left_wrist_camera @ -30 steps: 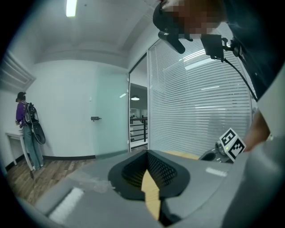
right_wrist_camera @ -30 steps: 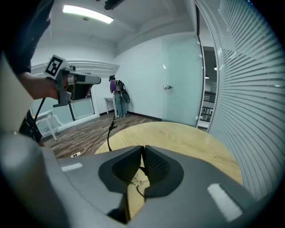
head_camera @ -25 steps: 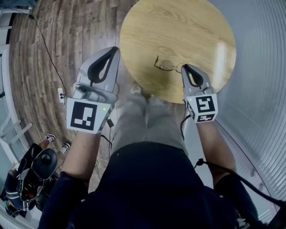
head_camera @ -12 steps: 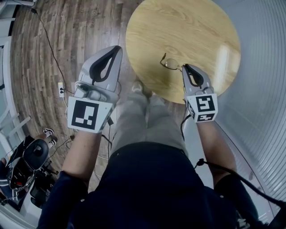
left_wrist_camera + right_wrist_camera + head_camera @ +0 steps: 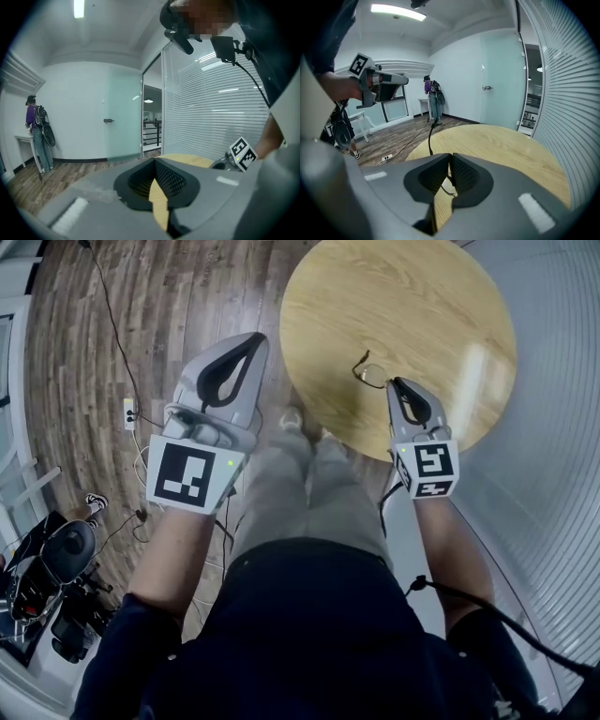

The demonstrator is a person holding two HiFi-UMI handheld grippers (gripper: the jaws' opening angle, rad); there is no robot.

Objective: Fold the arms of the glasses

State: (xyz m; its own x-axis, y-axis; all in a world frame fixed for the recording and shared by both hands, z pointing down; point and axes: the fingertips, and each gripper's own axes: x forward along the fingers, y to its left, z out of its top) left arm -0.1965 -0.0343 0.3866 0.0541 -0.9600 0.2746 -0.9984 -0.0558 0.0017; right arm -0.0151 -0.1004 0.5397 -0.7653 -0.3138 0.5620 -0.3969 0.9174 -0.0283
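Against one second ago: the round wooden counter (image 5: 422, 306) sits further right and higher in the head view, and both grippers have drifted that way with it. Back then the glasses (image 5: 370, 376) spread wider, with both lenses showing to the left of the right gripper (image 5: 395, 383). Now they are bunched tight against its tip. The left gripper (image 5: 255, 338) keeps its station off the counter's left edge, over the wood floor (image 5: 122, 324).

Glasses: thin dark wire frame, near the counter's front edge and right of centre. One lens shows just left of the right gripper's tip, and one arm angles up and away to the left, not folded in. Whether the frame touches the counter or is lifted clear, I cannot tell.

Right gripper: in its own view the fingers (image 5: 464, 176) are pressed together on the wire frame. A thin loop of wire hangs below the closed tips. A dark arm with a thicker end rises in front of them against the counter top.

Left gripper: its fingers (image 5: 171, 180) meet at the tips and hold nothing. A sliver of the counter's yellow wood shows through the gap lower down. This gripper points past the counter edge and stays well apart from the glasses.

A white power strip (image 5: 128, 412) with a dark cable lies on the floor, left of the left gripper.
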